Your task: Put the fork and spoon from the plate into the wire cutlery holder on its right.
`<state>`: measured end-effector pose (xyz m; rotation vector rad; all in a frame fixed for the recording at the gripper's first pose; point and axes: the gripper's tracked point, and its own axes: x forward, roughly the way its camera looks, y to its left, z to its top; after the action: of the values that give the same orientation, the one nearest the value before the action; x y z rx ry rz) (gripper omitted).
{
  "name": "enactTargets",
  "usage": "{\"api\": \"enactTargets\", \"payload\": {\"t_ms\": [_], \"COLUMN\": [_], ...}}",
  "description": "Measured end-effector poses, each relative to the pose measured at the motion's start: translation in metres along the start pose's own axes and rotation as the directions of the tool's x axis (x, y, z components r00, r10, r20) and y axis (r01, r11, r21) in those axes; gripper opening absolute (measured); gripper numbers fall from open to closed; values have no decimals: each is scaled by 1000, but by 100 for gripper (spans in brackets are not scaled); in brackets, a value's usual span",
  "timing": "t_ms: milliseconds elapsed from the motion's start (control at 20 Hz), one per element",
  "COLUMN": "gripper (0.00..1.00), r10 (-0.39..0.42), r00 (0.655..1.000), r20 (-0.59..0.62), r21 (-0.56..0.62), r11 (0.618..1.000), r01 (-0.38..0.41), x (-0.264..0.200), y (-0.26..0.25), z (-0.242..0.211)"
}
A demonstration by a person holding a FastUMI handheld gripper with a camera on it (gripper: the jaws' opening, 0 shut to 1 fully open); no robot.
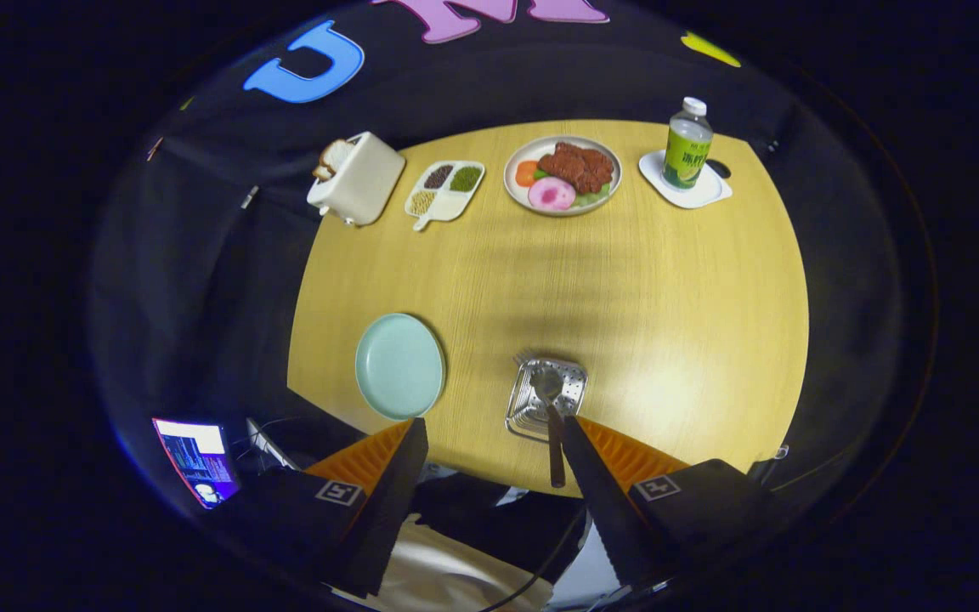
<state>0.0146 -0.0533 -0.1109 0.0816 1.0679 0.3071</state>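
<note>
A: Left to right, please. Lower left of frame?

B: A lit screen [195, 460] off the table edge. On the round wooden table [668, 289], lower left of centre, a round pale-green plate [399, 365], bare on top.

A: Back row?

B: Upper left, a cream toaster [358, 179] with a bread slice sticking up; then a white divided dish of beans [444, 193]; then a round plate of meat and vegetables [563, 175]; upper right, a green-labelled bottle [687, 144] upright on a white coaster [684, 182].

A: Task items?

B: Square wire cutlery holder [543, 396], lower centre, right of the green plate. A dark-handled spoon [550, 414] stands in it, bowl up; fork tines [526, 357] show at its far rim.

A: Gripper [496, 429]?

B: Fingers spread wide, gripping nothing. The holder is just ahead, close to the right finger [596, 476]; the spoon handle runs along that finger's inner side, contact unclear.
</note>
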Motion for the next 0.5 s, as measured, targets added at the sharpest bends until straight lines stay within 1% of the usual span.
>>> {"api": "enactTargets", "payload": {"t_ms": [100,200,350,500], "gripper": [99,99,99,99], "r10": [-20,-51,-81,-87], "r00": [994,976,929,871], "r20": [109,210,361,484], "r21": [-23,-54,-90,-83], "r11": [999,996,989,986], "r01": [23,64,121,144], "x": [-14,-28,-42,-66], "y": [6,11,29,51], "z": [7,12,20,29]}}
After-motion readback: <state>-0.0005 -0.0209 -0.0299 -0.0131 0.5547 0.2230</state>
